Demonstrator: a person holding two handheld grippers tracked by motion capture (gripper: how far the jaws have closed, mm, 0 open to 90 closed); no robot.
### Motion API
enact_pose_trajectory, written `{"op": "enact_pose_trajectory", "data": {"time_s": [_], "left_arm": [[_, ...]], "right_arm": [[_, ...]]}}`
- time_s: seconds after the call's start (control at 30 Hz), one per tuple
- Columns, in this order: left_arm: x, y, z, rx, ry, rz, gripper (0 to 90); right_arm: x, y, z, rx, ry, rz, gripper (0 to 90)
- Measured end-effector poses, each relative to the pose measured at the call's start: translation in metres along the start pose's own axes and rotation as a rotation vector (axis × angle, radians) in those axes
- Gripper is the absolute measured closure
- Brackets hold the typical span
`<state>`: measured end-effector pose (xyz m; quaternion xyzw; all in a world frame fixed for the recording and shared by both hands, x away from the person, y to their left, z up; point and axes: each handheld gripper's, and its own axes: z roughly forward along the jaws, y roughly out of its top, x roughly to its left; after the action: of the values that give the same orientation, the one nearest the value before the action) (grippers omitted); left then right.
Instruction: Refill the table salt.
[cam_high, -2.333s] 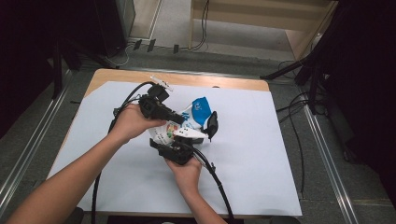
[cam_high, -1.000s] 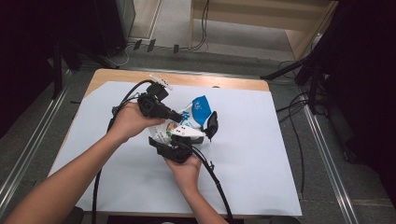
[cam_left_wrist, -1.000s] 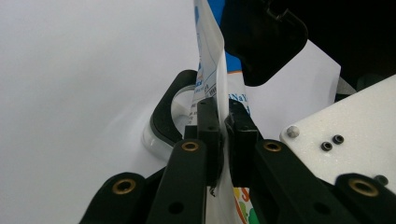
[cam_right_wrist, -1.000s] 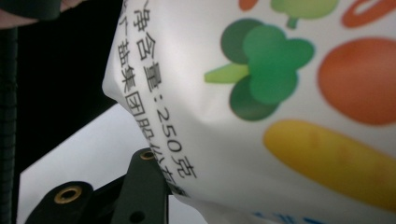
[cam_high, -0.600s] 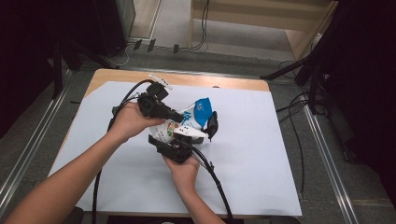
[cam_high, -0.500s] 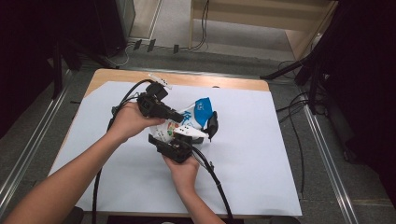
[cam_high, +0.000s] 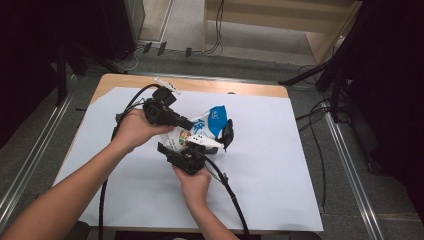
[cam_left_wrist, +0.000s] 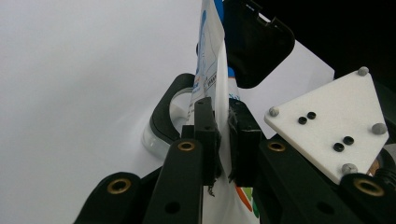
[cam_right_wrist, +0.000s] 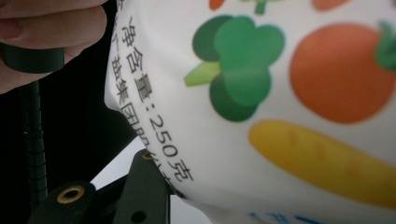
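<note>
Pouch (cam_high: 202, 131) (blue end up-right) slants lengthwise; both tools grip it.

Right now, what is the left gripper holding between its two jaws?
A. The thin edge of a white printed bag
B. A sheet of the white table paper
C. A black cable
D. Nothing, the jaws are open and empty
A: in the left gripper view the left gripper has its jaws pressed on the thin edge of the white printed bag.

table (cam_high: 260, 90): pale wood, covered by a white sheet (cam_high: 280, 170) | floor (cam_high: 190, 30): grey, seen at 12 o'clock | cables (cam_high: 215, 35): trailed at 12 | metal rails (cam_high: 350, 165): laid at 3 and 9 | wooden furniture (cam_high: 280, 20): placed at 1
</note>
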<state>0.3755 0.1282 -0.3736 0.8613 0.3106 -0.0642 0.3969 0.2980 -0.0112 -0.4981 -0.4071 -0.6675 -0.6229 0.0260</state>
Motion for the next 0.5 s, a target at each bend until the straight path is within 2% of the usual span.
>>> {"op": "enact_pose_trajectory", "data": {"time_s": [0.17, 0.3, 0.5], "left_arm": [[-0.0003, 0.0005, 0.0015, 0.002, 0.001, -0.005, 87.6], [-0.0017, 0.001, -0.0002, 0.01, 0.006, -0.002, 89.0], [-0.004, 0.0042, -0.0058, 0.019, 0.016, -0.002, 89.3]], "right_arm": [[-0.0013, 0.001, 0.0002, 0.011, -0.006, -0.017, 65.9], [-0.0001, 0.0014, 0.0011, 0.013, 0.0, -0.006, 65.5], [0.0033, 0.0043, 0.0042, 0.007, 0.01, -0.014, 64.7]]}}
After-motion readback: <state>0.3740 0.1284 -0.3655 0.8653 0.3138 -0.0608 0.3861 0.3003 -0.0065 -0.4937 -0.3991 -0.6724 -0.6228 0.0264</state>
